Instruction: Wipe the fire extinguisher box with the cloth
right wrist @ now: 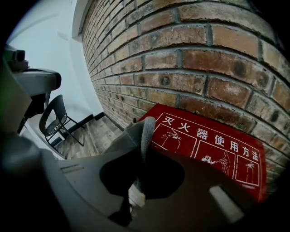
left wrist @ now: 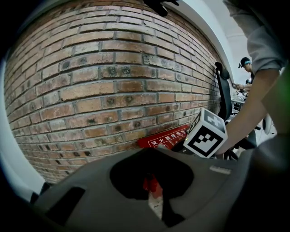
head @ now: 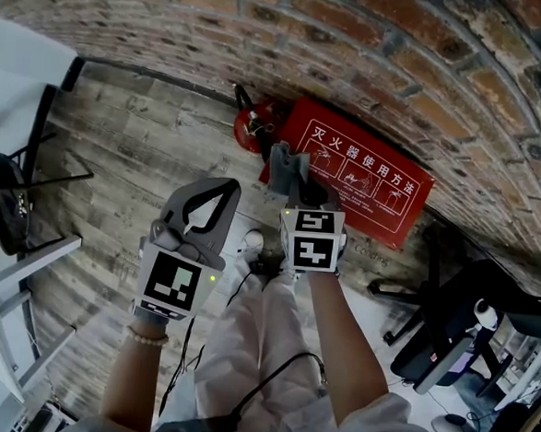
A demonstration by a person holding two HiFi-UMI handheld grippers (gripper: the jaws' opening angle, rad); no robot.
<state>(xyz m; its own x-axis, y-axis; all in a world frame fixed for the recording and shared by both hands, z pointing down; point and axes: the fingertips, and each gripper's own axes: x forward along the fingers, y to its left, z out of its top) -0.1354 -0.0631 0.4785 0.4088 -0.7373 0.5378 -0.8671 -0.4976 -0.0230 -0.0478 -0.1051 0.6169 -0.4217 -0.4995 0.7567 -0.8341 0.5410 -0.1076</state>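
Cloth held over the red box
The right gripper (head: 300,187) pinches the grey cloth (right wrist: 136,133) above the fire extinguisher box (head: 370,180), which lies by the wall. The left gripper (head: 224,189) is closed and empty. I'd say a good wipe needs the cloth pressed flat.

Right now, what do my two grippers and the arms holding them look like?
Both are grey, with curved jaws around a teardrop-shaped opening. The left gripper and right gripper each carry a white cube with black square markers; a green light glows on the left one. Forearms are bare; a bead bracelet circles the left wrist. A black cable trails over light trousers.
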